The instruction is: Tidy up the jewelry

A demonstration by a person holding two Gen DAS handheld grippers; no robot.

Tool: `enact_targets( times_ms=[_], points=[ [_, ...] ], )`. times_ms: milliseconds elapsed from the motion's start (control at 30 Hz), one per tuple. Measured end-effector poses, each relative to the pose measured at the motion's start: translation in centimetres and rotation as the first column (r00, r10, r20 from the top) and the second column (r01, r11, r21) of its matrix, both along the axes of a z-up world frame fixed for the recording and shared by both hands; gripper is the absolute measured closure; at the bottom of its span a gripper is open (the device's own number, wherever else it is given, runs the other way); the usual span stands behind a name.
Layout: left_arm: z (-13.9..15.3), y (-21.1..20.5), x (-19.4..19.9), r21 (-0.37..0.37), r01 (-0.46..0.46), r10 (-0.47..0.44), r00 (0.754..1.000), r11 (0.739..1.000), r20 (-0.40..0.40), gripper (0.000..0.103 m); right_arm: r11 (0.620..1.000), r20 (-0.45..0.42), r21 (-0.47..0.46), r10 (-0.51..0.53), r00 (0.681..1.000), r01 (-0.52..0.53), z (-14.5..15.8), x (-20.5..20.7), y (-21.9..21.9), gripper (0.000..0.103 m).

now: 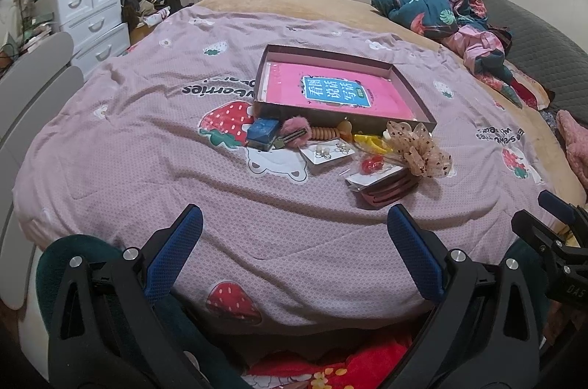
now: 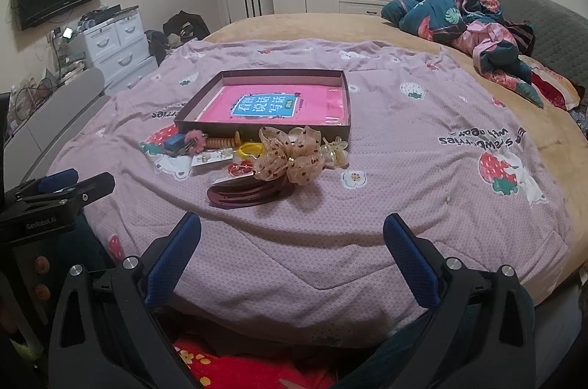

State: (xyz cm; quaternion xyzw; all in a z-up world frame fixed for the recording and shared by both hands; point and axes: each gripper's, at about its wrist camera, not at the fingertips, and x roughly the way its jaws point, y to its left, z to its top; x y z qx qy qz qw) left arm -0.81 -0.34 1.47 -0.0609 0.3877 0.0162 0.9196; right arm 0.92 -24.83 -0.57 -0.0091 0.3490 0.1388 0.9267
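- The left gripper (image 1: pixel 294 223) and right gripper (image 2: pixel 292 231) are both wide apart, holding nothing.
- The jewelry pile (image 2: pixel 264 157) lies ahead of them on the bed (image 2: pixel 404 205), beside the box (image 2: pixel 347 102), likely ready for sorting.

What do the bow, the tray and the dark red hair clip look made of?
Bow: sheer beige mesh fabric with dark dots; light shows through its loops. Tray: likely cardboard, matte brown, with thin straight folded walls. Dark red hair clip: probably hard plastic, smooth with a slight sheen, moulded curved bars. None certain from looks alone.
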Motion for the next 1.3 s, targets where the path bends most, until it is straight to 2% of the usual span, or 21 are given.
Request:
enact_targets(
  times_ms=[633,1000,1300],
  points=[
    [0.0,-0.1,0.2,0.001,0.01,-0.01,1.0,1.0,0.001,0.009,1.0,0.006,-0.006,0.004,1.0,-0.004,-0.1,0.3,0.3,0.004],
    [0.1,-0.2,2.7,-0.007,0.031,-0.031,0.999,0.999,0.006,0.009,1.0,0.008,-0.009,-0.021,1.0,0.021,0.1,1.8,-0.7,0.004],
    [-0.7,0.2,5.1,-0.014,0.03,-0.03,0.999,0.999,-0.023,0.009,1.0,0.015,0.005,-0.025,1.0,0.025,0.6,4.2,-1.4,0.004]
  ],
)
